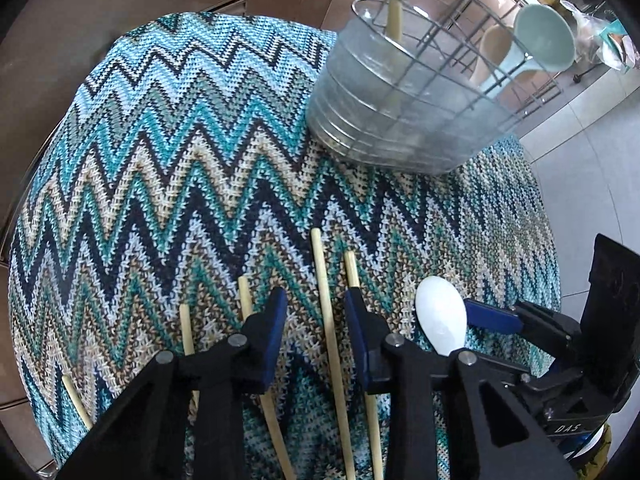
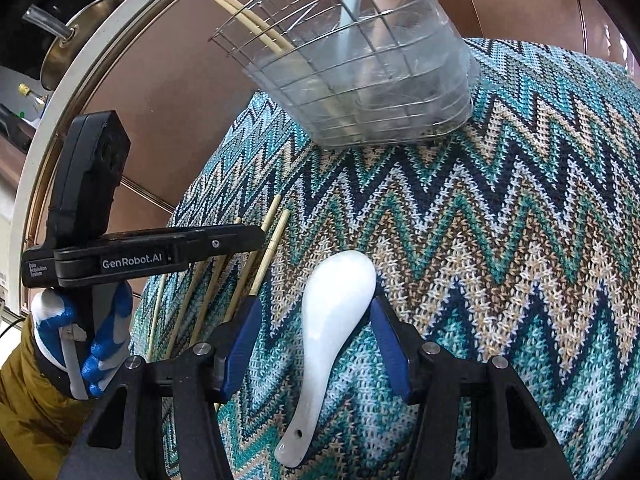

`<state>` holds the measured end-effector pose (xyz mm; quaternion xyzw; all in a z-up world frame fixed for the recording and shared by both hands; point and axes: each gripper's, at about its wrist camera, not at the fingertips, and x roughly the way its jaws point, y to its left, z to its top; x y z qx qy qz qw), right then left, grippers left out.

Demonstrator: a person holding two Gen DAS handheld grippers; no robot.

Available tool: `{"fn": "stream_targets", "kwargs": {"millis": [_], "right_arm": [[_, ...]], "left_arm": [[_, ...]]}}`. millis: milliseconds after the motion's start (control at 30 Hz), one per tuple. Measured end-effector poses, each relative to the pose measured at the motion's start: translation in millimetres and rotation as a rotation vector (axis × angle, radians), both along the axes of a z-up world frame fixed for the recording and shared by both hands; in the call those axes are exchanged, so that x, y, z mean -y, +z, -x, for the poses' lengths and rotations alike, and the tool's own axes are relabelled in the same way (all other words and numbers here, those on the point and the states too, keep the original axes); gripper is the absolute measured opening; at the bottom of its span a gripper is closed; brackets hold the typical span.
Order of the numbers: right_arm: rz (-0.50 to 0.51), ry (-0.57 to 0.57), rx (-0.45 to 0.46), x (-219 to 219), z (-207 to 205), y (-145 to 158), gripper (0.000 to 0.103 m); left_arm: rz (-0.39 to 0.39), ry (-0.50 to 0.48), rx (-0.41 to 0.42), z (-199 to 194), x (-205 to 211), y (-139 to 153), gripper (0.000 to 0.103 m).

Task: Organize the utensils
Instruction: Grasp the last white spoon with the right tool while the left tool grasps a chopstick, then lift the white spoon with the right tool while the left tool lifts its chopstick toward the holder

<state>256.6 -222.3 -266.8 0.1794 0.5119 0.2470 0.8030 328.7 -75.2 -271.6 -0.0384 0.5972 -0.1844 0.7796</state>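
Now the white spoon (image 2: pixel 336 312) lies on the zigzag cloth (image 2: pixel 500 220), straddled by my right gripper (image 2: pixel 314 320), jaws released, ready to pinch. My left gripper (image 1: pixel 316 320) brackets one chopstick (image 1: pixel 326 320), unclenched. The wire caddy (image 1: pixel 404 108) awaits both.

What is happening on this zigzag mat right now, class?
A person holds a gripper in each hand, sorting utensils into a wire utensil holder. The left gripper straddles one wooden chopstick, jaws not yet pressing it. The right gripper sits open around a white ceramic spoon lying on the knitted mat. More chopsticks lie loose; some already stand in the holder.
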Motion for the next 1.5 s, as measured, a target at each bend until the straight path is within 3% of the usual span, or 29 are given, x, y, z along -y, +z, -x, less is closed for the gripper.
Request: {"fn": "stream_targets", "kwargs": {"millis": [167,367,500,800,1300,1500], "right_arm": [[0.001,0.008,-0.015,4,-4,0,0.051],[0.033,0.004,-0.031,1,-13,-2,0.034],[0.036,0.003,-0.013,-2,-11,-1,0.032],[0.008,0.045,0.033,-27,-2,10,0.013],[0.04,0.149,-0.061,-73,-35,10,0.013],[0.028,0.178,-0.09,-72,-43,3,0.01]], "left_arm": [[-0.02,-0.002,-0.003,-13,19,-6,0.024],[-0.023,0.003,0.003,-23,30,-14,0.021],[-0.012,0.006,0.007,-22,23,-18,0.02],[-0.002,0.011,0.008,-13,8,-19,0.02],[0.017,0.016,-0.024,-6,-11,-9,0.02],[-0.015,0.004,-0.022,-14,-5,-7,0.016]]}}
